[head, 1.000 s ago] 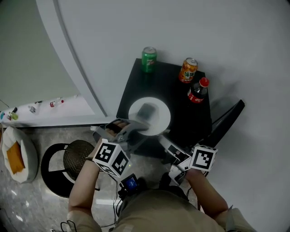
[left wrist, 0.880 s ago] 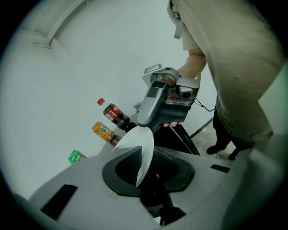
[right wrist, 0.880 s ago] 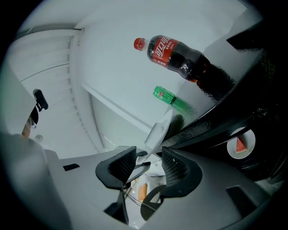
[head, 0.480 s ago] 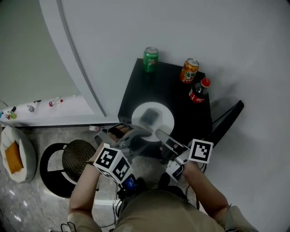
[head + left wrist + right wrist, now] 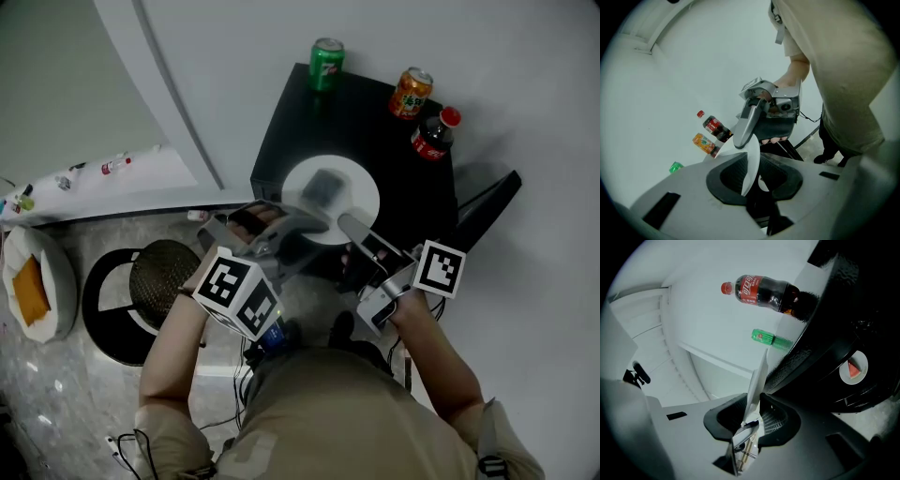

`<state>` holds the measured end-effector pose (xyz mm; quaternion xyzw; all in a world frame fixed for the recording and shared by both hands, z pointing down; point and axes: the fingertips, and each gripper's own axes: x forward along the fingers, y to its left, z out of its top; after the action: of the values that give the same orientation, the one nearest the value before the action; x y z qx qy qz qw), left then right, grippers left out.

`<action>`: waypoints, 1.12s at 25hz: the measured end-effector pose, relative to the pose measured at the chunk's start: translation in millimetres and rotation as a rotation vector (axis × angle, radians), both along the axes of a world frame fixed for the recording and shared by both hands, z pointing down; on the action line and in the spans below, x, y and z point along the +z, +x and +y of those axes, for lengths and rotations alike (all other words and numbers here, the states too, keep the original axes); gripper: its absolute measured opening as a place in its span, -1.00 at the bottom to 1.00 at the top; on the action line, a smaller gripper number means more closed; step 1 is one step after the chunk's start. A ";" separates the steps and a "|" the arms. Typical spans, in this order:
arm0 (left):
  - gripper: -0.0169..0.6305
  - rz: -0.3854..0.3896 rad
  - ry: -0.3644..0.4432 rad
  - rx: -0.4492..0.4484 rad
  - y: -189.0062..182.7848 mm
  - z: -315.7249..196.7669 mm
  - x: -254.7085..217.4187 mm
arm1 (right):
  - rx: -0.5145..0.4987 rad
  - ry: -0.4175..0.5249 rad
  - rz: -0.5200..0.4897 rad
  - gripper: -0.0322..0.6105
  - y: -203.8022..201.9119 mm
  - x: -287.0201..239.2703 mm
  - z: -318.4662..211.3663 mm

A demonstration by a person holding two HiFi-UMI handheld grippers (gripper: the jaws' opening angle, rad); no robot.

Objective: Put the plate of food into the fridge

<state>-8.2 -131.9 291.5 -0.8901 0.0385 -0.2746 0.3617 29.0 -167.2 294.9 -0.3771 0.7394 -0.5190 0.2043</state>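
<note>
A white plate (image 5: 361, 202) with a grey piece of food (image 5: 323, 185) rests on top of the black fridge (image 5: 375, 131). My left gripper (image 5: 298, 223) is shut on the plate's near-left rim; in the left gripper view the plate (image 5: 751, 161) runs edge-on between its jaws (image 5: 757, 171). My right gripper (image 5: 352, 225) is at the near-right rim. Its jaws have just been closing, and in the right gripper view they (image 5: 750, 416) clamp the thin plate edge (image 5: 757, 380). The left gripper view also shows the right gripper (image 5: 752, 110) across the plate.
A green can (image 5: 327, 63), an orange can (image 5: 411, 92) and a cola bottle (image 5: 434, 134) stand at the back of the fridge top, by the white wall. On the floor at left are a round stool (image 5: 155, 319) and a white cushion (image 5: 33, 300).
My right gripper has rolled and come up from below the plate to its near-right rim, and its jaws have narrowed onto it. The left gripper has kept its hold.
</note>
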 end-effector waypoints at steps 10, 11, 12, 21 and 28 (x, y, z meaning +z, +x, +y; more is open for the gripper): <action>-0.69 -0.034 0.021 0.005 -4.8 17.5 11.5 | -0.008 0.000 -0.098 -0.71 -11.1 0.9 13.1; -0.69 -0.035 0.019 0.004 -5.4 18.8 12.1 | -0.007 -0.003 -0.106 -0.71 -11.9 1.1 14.3; -0.69 -0.034 0.016 0.002 -5.8 20.2 13.0 | -0.005 -0.006 -0.115 -0.72 -12.4 1.8 15.6; -0.68 -0.030 0.027 0.000 -10.2 39.2 18.2 | 0.026 -0.047 -0.176 -0.75 -16.1 11.8 35.3; -0.68 -0.011 0.013 0.003 -16.6 52.2 20.2 | 0.047 -0.057 -0.217 -0.75 -21.7 15.6 49.2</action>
<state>-24.7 -79.7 311.6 -0.8862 0.0370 -0.2790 0.3681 7.3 -118.1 310.5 -0.3417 0.6887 -0.5726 0.2847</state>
